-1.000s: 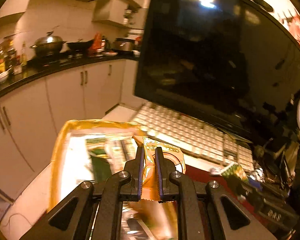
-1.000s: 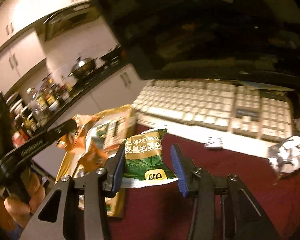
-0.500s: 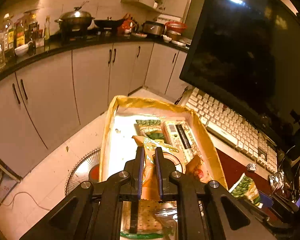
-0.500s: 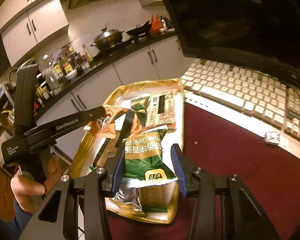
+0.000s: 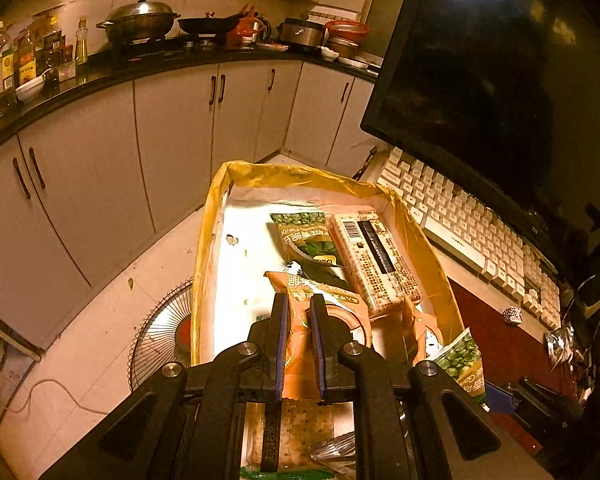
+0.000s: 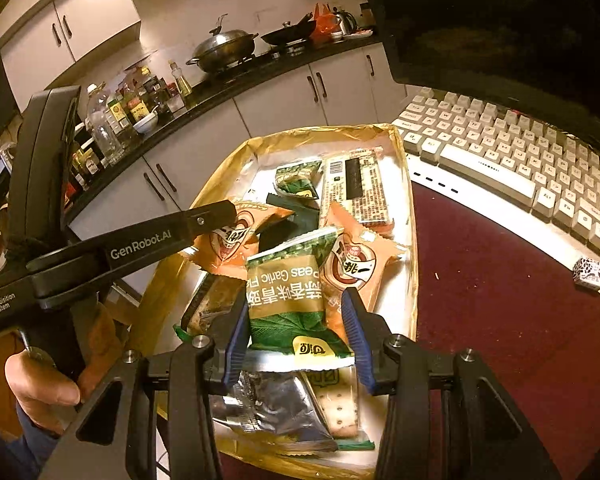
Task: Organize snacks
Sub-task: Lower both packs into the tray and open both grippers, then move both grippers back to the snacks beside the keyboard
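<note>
Kitchen cabinets [image 5: 172, 148] and a dark worktop crowded with a wok [image 5: 138, 22], pans and bottles fill the background, while nearer to us a dark monitor [image 5: 500, 92] stands over a pale keyboard [image 6: 512, 160] on our maroon-topped desk [image 6: 500, 312]. At the desk's edge sits a shallow box [image 5: 208, 240] with gold-yellow walls and a white floor, holding the snacks: a long speckled biscuit pack [image 5: 374, 256] with a barcode, a small green pea packet [image 5: 308, 236] just beside it, a cracker sleeve [image 6: 340, 412] and a silvery wrapper [image 6: 268, 404] at the near end, and an orange packet [image 6: 356, 264] lying in the middle. Our left claw [image 5: 299, 340] is clenched on an orange snack packet [image 5: 300, 332], its blue pads pressed tight against the crumpled wrapper, and holds it above the box. From the right wrist view we see that same left claw reaching in from the side, with a hand [image 6: 40, 392] gripping its handle. Our right claw [image 6: 296, 344] grasps a green garlic pea packet [image 6: 292, 300] by its lower end, the blue pads against both sides of it, and holds it upright over the near half of the box. A small wrapped sweet [image 6: 588, 274] lies on the desk near the keyboard, well apart from the box.
</note>
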Available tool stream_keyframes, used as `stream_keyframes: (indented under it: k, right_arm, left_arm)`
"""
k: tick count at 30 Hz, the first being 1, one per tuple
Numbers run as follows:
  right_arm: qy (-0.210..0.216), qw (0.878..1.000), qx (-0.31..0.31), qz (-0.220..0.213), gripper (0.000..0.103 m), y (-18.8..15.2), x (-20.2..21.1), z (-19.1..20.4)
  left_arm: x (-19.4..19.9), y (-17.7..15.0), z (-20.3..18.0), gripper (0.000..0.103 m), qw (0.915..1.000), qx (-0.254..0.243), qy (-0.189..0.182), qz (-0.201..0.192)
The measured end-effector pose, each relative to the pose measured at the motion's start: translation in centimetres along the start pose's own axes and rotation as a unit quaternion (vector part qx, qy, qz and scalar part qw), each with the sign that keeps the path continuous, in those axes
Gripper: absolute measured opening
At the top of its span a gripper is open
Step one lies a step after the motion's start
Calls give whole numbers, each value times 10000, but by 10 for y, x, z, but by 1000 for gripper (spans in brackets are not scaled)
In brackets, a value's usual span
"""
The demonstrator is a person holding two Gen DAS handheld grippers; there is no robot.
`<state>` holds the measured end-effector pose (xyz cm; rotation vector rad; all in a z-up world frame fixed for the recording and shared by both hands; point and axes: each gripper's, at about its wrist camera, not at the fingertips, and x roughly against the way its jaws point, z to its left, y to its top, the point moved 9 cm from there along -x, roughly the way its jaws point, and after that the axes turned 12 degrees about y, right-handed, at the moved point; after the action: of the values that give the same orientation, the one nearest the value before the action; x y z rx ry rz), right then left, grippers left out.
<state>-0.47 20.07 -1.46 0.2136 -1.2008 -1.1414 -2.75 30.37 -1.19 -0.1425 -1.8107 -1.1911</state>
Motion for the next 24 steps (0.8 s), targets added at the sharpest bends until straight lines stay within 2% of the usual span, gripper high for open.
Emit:
stream_keyframes:
  k: [6,9,13,18,24]
  right_arm:
    - [-35,10000,3,56,44,1,2,-1]
    - [-5,9999,47,104,49,0,3,2]
    - [-81,9998,156,62,52,0,8,4]
    - [-76,9999,124,-16,58,0,16,2]
    - [-80,9999,89,-83,58,-2,27,-2]
  left_arm:
    - [1,-1,-3,10,10000,-60,-27,-24]
    - [2,-1,-3,11,10000,-62,-35,-16]
    - [3,-2,-3,16,9999,-32,-88,44]
    - [14,0,-5,30,9999,-57,-122,-57]
    - [26,2,-12,32,9997,-117,-155,-175]
